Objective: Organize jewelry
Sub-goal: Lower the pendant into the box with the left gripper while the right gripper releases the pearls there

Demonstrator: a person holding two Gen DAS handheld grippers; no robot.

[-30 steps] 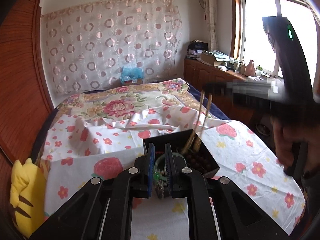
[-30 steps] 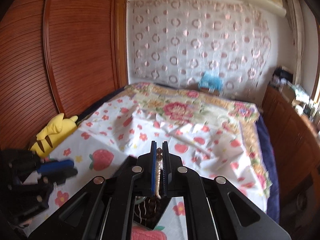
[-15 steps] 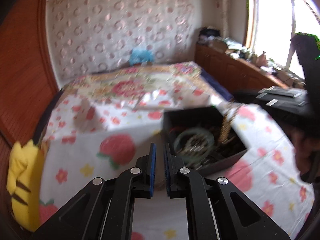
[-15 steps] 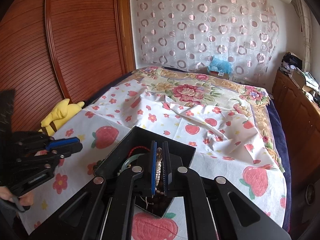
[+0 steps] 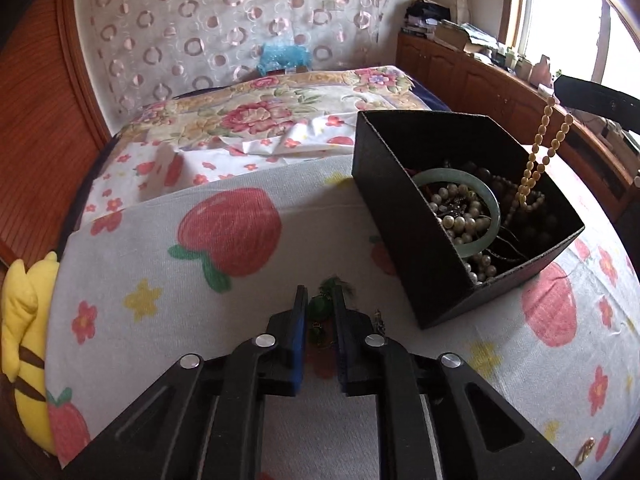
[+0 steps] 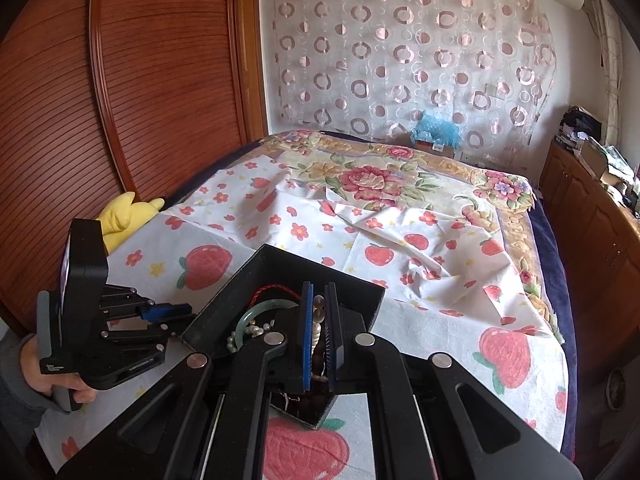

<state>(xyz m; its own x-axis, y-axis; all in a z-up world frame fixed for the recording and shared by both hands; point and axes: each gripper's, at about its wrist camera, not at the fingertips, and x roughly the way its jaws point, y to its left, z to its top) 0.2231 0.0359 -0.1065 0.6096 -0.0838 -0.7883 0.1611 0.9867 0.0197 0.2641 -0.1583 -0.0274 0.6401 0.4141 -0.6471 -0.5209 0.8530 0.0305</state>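
The right hand-held gripper (image 6: 319, 322) pinches a cream beaded necklace (image 5: 536, 160) hanging into the black cardboard box (image 5: 400, 216), frame centre. The left hand-held gripper (image 5: 321, 312), lower centre, clamps a green beaded piece (image 5: 320, 305) low over the strawberry-print bedsheet (image 5: 168, 280), probably to lay it out separately.

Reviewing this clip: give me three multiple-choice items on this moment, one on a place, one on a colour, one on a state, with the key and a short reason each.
1. Where is the green bangle?
A. On the bedsheet
B. Inside the black box
C. On the yellow plush toy

2. What colour is the bead strand that hangs from the right gripper?
A. Pale yellow
B. Blue
C. Black

3. What does the left gripper have between its fingers?
A. Nothing
B. A pearl necklace
C. A small green ornament

Key: 1 B, the bangle lies among the pearls in the box. 2 A, the left wrist view shows pale yellow oval beads. 3 C, a green piece sits between the blue pads.
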